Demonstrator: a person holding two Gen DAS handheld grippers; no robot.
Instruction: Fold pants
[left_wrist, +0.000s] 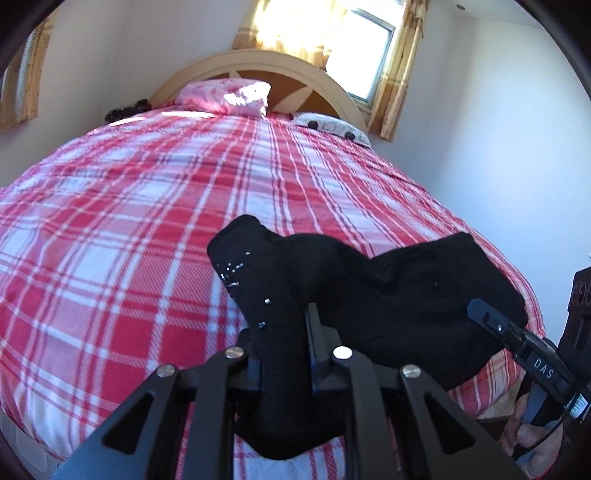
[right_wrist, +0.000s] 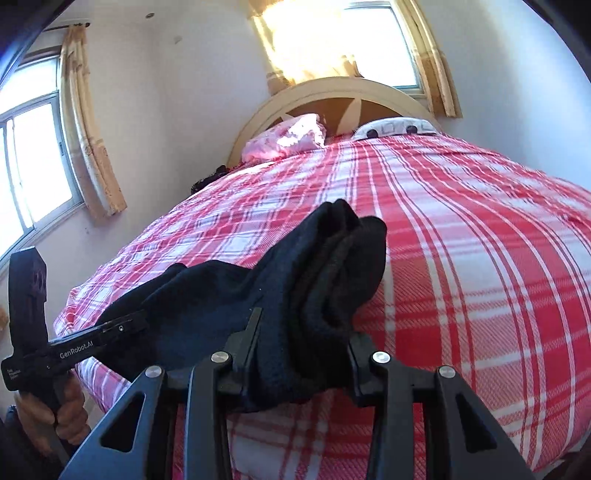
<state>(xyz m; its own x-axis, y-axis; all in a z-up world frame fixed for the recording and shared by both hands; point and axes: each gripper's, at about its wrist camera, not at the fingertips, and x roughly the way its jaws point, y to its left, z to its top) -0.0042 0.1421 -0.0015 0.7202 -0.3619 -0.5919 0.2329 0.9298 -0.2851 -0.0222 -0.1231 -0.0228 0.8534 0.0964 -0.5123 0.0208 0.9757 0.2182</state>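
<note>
Black pants (left_wrist: 406, 288), with small sparkly studs on one part, hang bunched between both grippers above a red and white plaid bedspread (left_wrist: 147, 221). My left gripper (left_wrist: 284, 325) is shut on one end of the fabric, which spills down over its fingers. In the left wrist view my right gripper (left_wrist: 476, 310) clamps the other end at the right, with a hand below on its handle. In the right wrist view the right gripper (right_wrist: 303, 328) is shut on a thick folded bunch of the pants (right_wrist: 332, 258). The left gripper (right_wrist: 142, 319) bites the cloth at lower left.
The bed fills both views, with a pink pillow (left_wrist: 229, 96), a white patterned pillow (left_wrist: 332, 125) and a curved headboard (left_wrist: 258, 62) at the far end. Curtained windows (right_wrist: 33, 166) stand behind and to the left. A dark piece of furniture (left_wrist: 580, 314) stands by the bed's right side.
</note>
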